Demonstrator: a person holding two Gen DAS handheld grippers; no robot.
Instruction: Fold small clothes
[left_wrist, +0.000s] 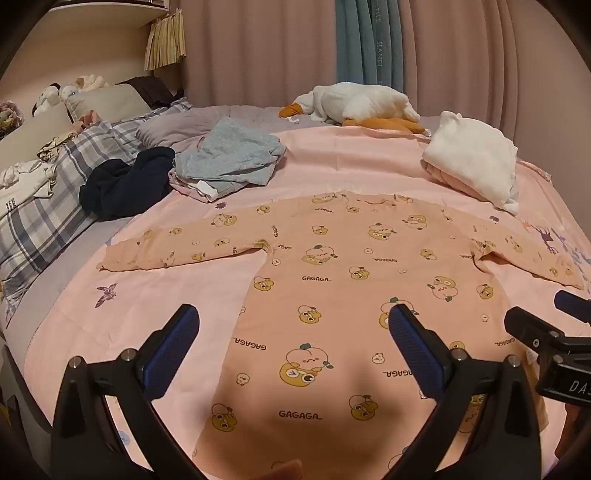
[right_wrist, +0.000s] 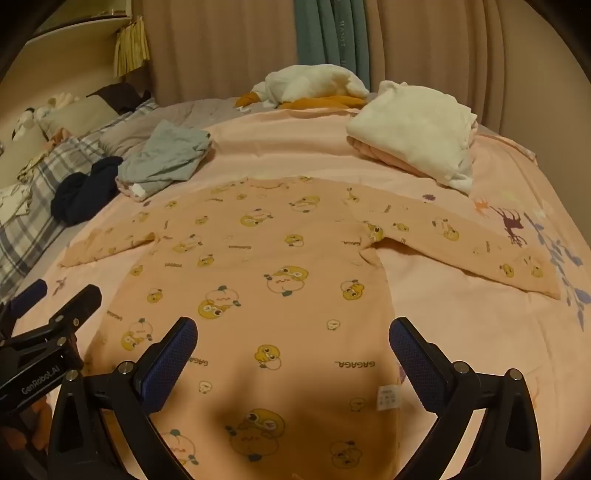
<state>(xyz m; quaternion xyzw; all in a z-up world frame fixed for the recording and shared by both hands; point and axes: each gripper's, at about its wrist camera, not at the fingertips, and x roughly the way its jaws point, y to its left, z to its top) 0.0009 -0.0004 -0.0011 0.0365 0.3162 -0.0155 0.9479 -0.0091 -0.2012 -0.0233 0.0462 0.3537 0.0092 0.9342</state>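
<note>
Bedsheet (left_wrist: 303, 155), shirt (left_wrist: 332, 266) beneath parted jaws

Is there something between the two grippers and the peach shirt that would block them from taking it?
Nothing visible. The shirt lies flat with both sleeves spread, and both open grippers, left and right, hang directly over its lower part. The other clothes lie farther back on the bed.

The pink sheet (left_wrist: 173, 273) lies bare on both sides of the spread shirt (left_wrist: 332, 280). Toward the bed's far edge, a grey clothes pile (left_wrist: 229, 158), a folded white stack (left_wrist: 476, 158) and a plush goose (left_wrist: 354, 107) block passage.
</note>
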